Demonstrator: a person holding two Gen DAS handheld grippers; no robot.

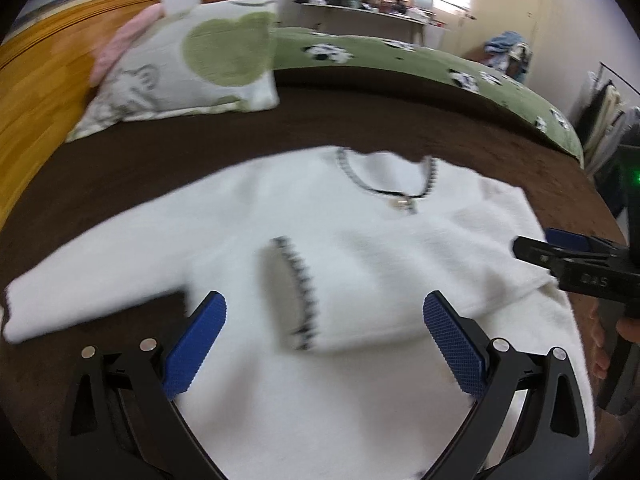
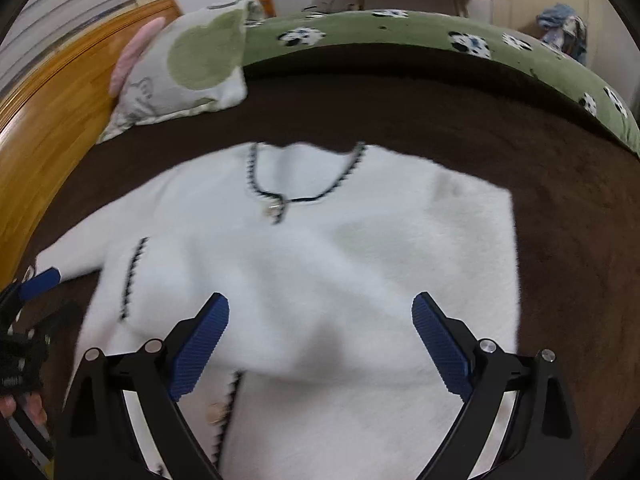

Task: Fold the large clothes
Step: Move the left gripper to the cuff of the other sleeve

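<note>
Hovering over the white sweater (image 1: 360, 240) on the bed (image 1: 200, 152), left gripper (image 1: 325, 334) and right gripper (image 2: 321, 332) both gaping wide, gripping nothing.

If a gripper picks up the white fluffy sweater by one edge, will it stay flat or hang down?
The white sweater would probably hang limp: one sleeve is already folded softly across its body on the brown bedcover. Its fuzzy pile suggests that the fingers could hold it without much slipping. It looks thick, so perhaps somewhat heavy for a garment.
</note>
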